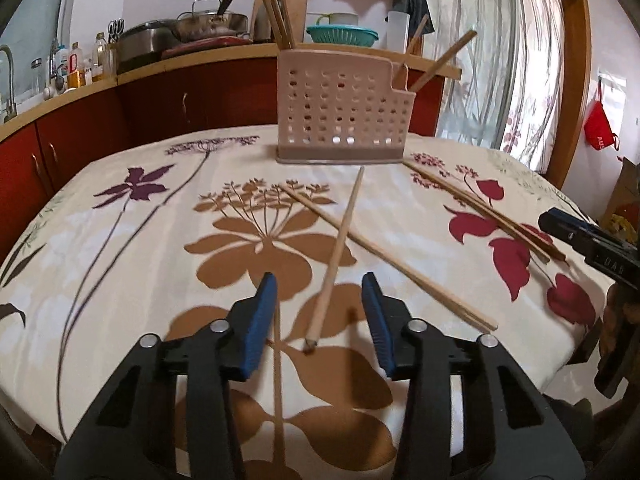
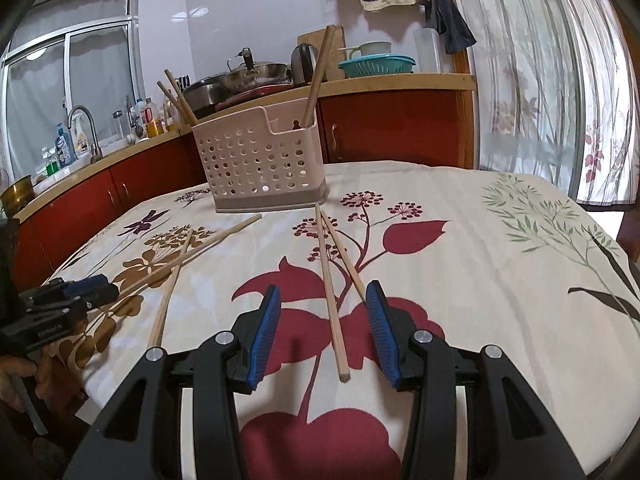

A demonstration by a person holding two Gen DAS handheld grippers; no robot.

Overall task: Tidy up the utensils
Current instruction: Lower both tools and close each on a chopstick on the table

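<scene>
A floral cloth is covering the bench [image 1: 120, 240], and a pink perforated holder [image 1: 340, 108] is standing at its far side with wooden chopsticks sticking up from it. In the left wrist view, the left tongs [image 1: 320, 312] are standing spread, pinching nothing; a pale chopstick [image 1: 340, 248] is lying between the blue pads, its near end just ahead of them.

In the right wrist view, the right tongs [image 2: 324, 328] are likewise spread and empty. A pair of chopsticks [image 2: 330, 280] is fanning out toward them from the holder's base: one is lying between the pads, the other is reaching the right pad.
</scene>
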